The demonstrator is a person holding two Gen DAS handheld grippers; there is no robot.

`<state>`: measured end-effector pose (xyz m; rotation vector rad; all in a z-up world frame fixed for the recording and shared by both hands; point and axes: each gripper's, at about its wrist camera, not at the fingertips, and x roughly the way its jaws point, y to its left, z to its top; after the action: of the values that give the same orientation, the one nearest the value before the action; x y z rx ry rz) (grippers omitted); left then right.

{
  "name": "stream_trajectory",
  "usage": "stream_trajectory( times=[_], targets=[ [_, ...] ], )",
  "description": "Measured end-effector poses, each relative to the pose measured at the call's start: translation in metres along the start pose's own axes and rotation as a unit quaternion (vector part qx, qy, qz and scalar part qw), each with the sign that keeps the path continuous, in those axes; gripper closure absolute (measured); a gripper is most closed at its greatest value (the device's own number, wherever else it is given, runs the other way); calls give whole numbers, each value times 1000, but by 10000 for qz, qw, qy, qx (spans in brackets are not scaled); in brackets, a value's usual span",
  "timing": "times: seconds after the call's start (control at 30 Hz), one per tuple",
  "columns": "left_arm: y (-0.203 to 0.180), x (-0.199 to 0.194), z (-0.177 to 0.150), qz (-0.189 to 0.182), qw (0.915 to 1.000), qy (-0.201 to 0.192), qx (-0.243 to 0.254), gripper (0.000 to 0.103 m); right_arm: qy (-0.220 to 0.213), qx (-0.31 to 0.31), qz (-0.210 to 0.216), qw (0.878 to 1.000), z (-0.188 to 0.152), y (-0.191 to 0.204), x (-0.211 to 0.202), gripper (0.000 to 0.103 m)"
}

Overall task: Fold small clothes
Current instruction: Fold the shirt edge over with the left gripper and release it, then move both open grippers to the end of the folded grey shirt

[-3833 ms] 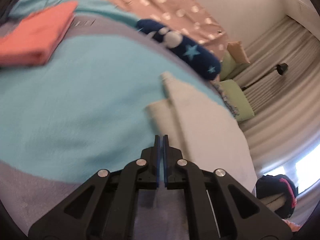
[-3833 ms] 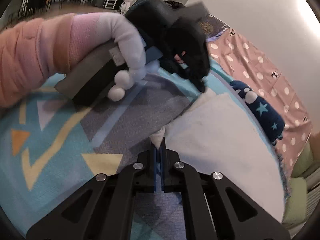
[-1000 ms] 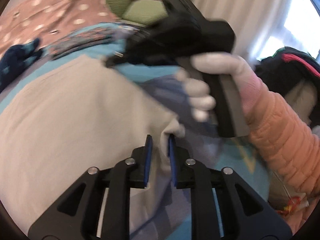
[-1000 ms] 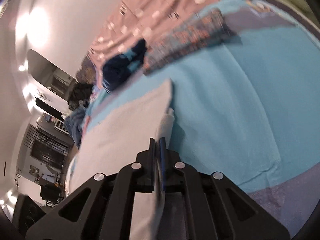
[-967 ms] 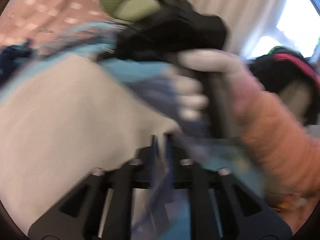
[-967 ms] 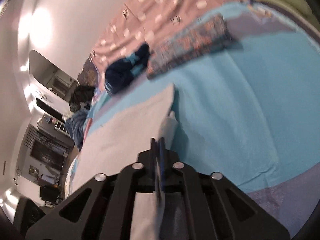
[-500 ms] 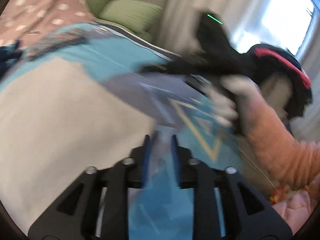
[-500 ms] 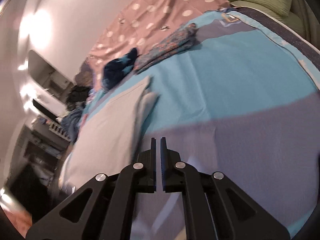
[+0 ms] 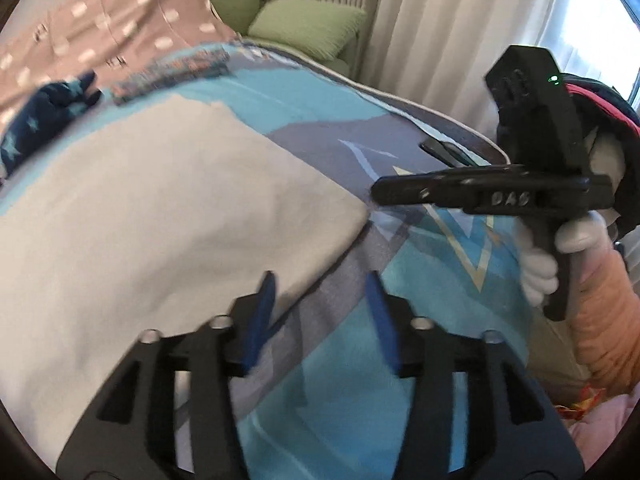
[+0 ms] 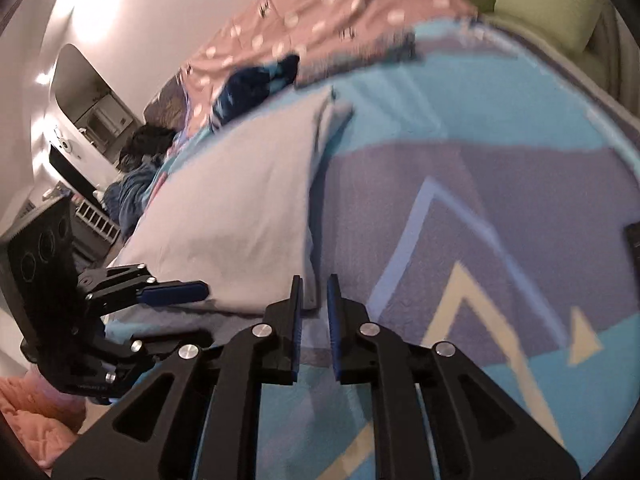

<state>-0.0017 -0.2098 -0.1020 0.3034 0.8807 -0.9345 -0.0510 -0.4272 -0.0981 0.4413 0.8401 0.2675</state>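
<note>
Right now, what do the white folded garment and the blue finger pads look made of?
White folded garment: soft matte knit, probably cotton; it drapes and creases without shine. Blue finger pads: smooth, likely rubber or soft plastic, on rigid black plastic fingers; the blur leaves this open.

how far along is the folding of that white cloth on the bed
Done: the white cloth lies flat on the bedspread, its far end doubled over in the right wrist view. In hand: nothing. The left gripper has just been opening and the right gripper has just parted slightly, both empty beside the cloth's near corner. Left: the cloth looks large, so probably more folds, and the dark star-print garment waits unfolded.
</note>
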Motion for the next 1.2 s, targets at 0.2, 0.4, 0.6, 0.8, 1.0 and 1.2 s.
stream_trajectory(
  times=[0.2,0.4,0.6,0.8,1.0,1.2],
  targets=[
    [-2,-33,-11,341,9988,-332,92,42,-258,-358,-324,9985,-2,35,-14,88],
    [14,-63,-32,536,9969,-572,-119,39,-284,-761,-411,9958,-4,75,-3,80],
    [56,-96,-73,787,9906,-804,-772,37,-133,-1522,-697,9858,-13,130,17,74],
    [143,-159,-138,1395,9608,-1278,-2029,31,-455,-2802,-1025,9534,-42,219,52,35],
    [217,-219,-208,1958,9136,-1681,-3142,31,-385,-3822,-510,9219,-64,308,106,29],
    [254,-246,-247,2012,8873,-1907,-3685,29,11,-4917,-370,8700,-96,372,158,29]
  ],
)
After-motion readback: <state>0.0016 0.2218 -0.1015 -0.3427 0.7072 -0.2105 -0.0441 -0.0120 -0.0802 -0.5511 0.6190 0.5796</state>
